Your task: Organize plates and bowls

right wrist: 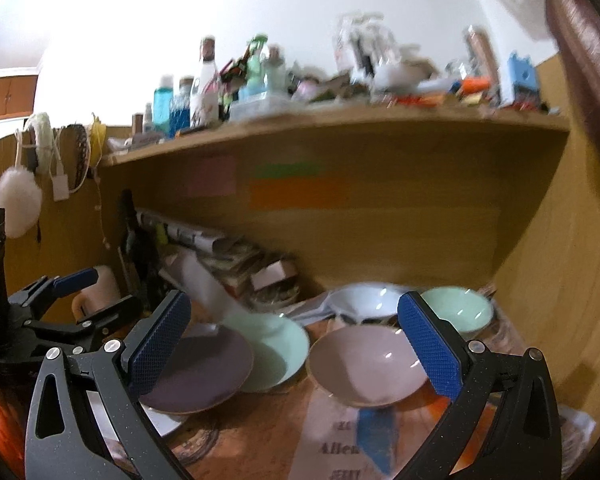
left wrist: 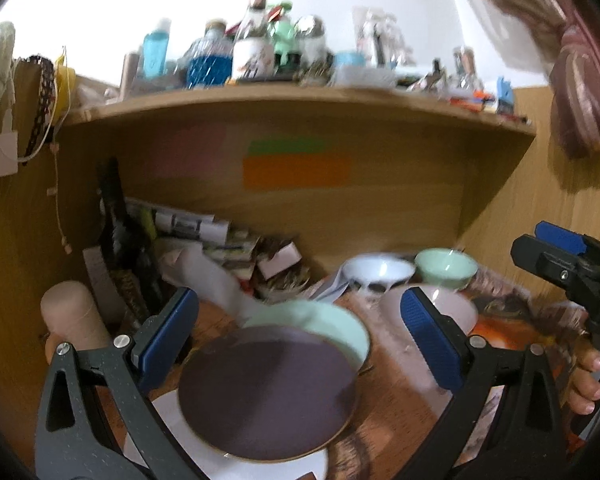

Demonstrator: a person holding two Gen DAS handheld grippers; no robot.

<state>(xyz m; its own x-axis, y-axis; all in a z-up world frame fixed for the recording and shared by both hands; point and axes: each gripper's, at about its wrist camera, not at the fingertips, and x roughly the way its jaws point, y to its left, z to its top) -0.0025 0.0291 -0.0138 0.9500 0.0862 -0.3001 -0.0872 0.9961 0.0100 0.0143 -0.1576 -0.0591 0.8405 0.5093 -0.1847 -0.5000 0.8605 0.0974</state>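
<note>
While both tongs hang wide apart and hold nothing, pick a stacking order first. Left gripper (left wrist: 300,340) over purple plate (left wrist: 268,396), which overlaps white plate (left wrist: 236,468) under it and leans on green plate (left wrist: 332,324). Right gripper (right wrist: 294,344) nearest pink bowl (right wrist: 364,364). White bowl (right wrist: 364,300) and green bowl (right wrist: 460,308) at back, close together under shelf (right wrist: 340,124). Probably best: grip by rim, lift level, nest bowls w/ bowls, plates w/ plates. All bowls look empty; nothing on plates.
</note>
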